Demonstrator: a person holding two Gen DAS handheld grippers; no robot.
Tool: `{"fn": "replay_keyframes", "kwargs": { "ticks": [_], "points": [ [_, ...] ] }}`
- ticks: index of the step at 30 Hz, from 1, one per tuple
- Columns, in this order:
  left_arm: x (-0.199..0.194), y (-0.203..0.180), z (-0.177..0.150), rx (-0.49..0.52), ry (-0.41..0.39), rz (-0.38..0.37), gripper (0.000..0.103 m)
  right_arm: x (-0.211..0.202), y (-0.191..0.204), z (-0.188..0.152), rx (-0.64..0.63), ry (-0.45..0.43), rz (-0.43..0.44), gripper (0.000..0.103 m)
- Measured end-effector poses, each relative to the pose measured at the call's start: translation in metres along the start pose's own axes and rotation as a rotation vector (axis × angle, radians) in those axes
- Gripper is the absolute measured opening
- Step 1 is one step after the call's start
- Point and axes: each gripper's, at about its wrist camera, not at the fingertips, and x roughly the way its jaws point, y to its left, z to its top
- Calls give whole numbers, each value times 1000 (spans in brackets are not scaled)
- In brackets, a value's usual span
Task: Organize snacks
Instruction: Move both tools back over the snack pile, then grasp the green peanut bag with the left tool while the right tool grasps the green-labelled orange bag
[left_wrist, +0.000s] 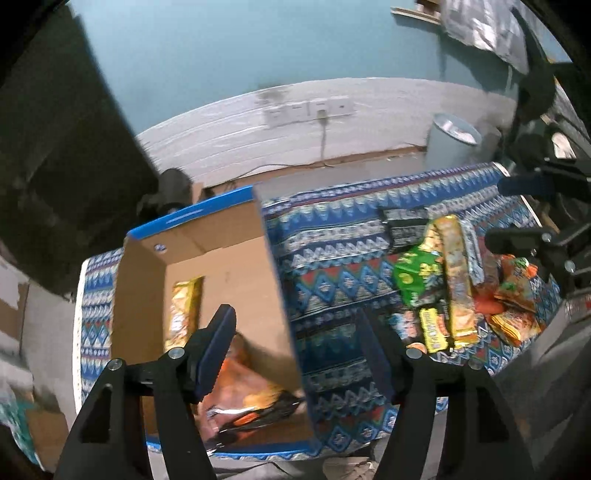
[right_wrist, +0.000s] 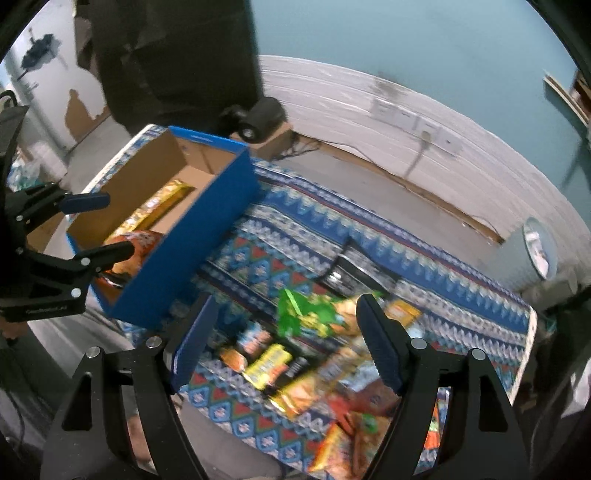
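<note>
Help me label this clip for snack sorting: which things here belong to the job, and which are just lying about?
Part of the job:
- blue cardboard box
- yellow packet and orange packet inside it
- heap of loose snack packets on the patterned cloth

Just lying about:
- grey bin
- wall sockets
- black device on the floor

Dim, even indoor light; motion blur throughout; strong fisheye bending, black corners

An open cardboard box (left_wrist: 229, 258), blue outside, holds a yellow packet (left_wrist: 183, 310) and an orange bag (left_wrist: 243, 391). Beside it, well apart, a loose heap of colourful snack packets (right_wrist: 317, 362) lies on the patterned cloth.
</note>
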Motion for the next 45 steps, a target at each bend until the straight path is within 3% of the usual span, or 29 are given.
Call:
{"fn": "replay_keyframes", "kwargs": {
  "ticks": [12, 26, 45],
  "points": [
    [15, -67, 14, 115, 47, -85, 69, -18, -76, -56, 149, 15, -66, 79],
    [47, -111, 30, 169, 103, -151, 69, 2, -136, -129, 336, 120, -108, 80],
    [88, -141, 43, 222, 168, -165, 69, 59, -173, -180, 683, 281, 28, 80]
  ]
}}
